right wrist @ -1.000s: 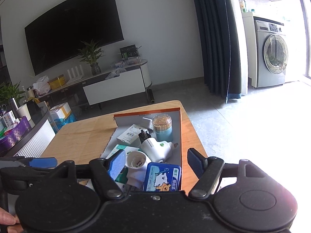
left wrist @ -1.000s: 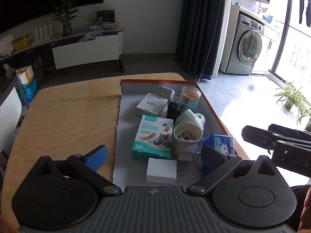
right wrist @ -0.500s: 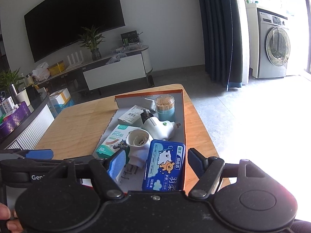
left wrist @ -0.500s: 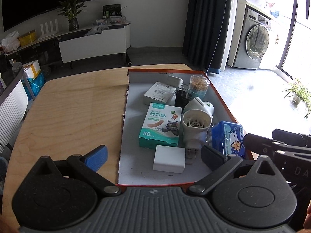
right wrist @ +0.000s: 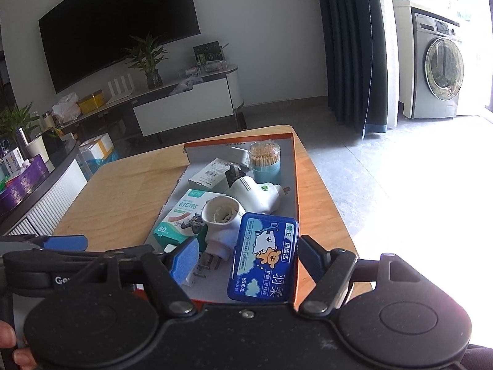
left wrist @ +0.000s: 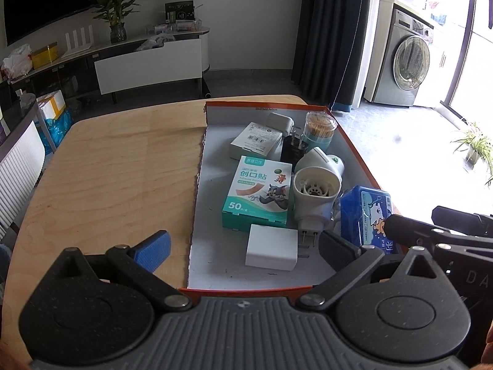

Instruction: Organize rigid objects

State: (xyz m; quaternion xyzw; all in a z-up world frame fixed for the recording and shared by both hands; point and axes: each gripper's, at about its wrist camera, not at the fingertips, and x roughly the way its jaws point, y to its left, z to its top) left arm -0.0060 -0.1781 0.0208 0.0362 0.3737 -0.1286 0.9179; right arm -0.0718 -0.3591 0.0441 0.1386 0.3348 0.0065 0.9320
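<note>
- The blue floss-pick case [right wrist: 263, 257] lies at the near right corner of the orange-rimmed tray [right wrist: 296, 185], tilted against a white plug-in device [right wrist: 220, 220]
- The right gripper [right wrist: 246, 254] stands wide open astride it, gripping nothing
- The left gripper [left wrist: 243, 245] is open and empty
- The case looks light, stiff and slick; its long sides seem best to grip

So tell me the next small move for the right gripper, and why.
Probably ease the right gripper forward and down over the blue floss-pick box, then close. Its jaws stand open and the box lies right between them at the near right corner of the orange-rimmed tray, nothing held yet. The left gripper is open too, over the tray's near edge.
</note>
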